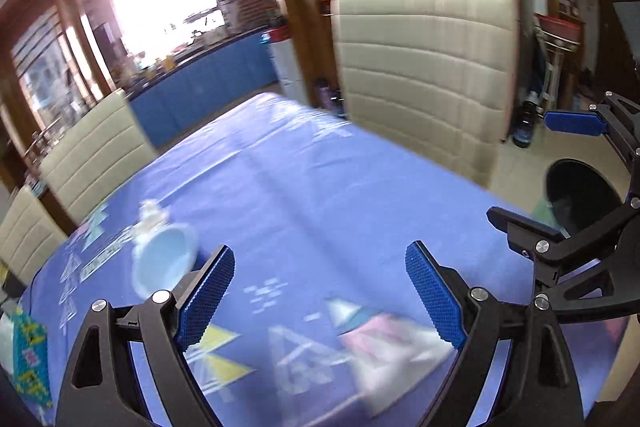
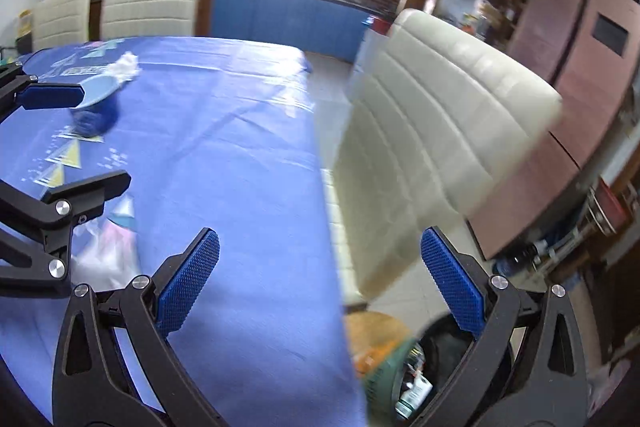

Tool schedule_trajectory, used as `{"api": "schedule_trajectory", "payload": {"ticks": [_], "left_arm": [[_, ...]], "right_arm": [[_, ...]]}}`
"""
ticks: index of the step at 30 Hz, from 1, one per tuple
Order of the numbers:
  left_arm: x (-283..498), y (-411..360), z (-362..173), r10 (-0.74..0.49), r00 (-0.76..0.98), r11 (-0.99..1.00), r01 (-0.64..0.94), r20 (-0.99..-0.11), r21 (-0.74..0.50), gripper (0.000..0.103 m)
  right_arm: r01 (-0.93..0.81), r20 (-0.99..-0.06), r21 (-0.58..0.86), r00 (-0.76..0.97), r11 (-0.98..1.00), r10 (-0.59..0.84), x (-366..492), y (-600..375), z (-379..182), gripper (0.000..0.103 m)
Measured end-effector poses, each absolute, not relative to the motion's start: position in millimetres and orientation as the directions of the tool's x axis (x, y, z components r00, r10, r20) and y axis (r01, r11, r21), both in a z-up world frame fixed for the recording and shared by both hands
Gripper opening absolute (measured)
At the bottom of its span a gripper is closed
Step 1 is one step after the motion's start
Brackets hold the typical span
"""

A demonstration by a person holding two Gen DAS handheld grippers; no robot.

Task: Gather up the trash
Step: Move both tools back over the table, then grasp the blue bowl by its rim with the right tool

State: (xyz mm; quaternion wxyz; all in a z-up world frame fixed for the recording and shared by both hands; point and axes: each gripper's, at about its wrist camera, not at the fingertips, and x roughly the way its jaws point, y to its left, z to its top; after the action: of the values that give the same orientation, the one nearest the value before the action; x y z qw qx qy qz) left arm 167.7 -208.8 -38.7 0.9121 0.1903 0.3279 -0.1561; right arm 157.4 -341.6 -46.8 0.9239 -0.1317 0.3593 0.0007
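Both tongs gape empty above the tablecloth.

We see a crumpled white tissue on the blue-clothed table, touching the far rim of a tipped pale-blue bowl. Nearer us, a blurred pink-and-white wrapper lies flat on the cloth. Beside the table's edge, on the floor, a black bin stands open, with scraps of packaging visible inside it.
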Motion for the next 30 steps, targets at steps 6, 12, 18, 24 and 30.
{"api": "schedule_trajectory", "payload": {"ticks": [6,12,18,24,30], "left_arm": [[182,-106,-39,-0.061,0.750,0.934,0.275,-0.659,0.226,0.085],[191,-33,-46,0.006,0.739,0.963,0.177,-0.674,0.203,0.085],[200,10,-53,0.028,0.732,0.977,0.123,-0.681,0.173,0.085],[211,36,-61,0.036,0.718,0.986,0.087,-0.695,0.142,0.085],[219,45,-68,0.045,0.710,0.988,0.072,-0.703,0.136,0.085]], "right_arm": [[-0.248,-0.686,-0.248,0.728,0.936,0.011,194,-246,-52,0.100],[-0.361,-0.701,-0.273,0.710,0.892,0.073,212,-172,-60,0.100],[-0.438,-0.727,-0.267,0.677,0.858,0.120,228,-125,-69,0.100],[-0.474,-0.755,-0.225,0.637,0.851,0.155,251,-100,-80,0.100],[-0.474,-0.750,-0.224,0.642,0.852,0.160,267,-89,-84,0.100]]}}
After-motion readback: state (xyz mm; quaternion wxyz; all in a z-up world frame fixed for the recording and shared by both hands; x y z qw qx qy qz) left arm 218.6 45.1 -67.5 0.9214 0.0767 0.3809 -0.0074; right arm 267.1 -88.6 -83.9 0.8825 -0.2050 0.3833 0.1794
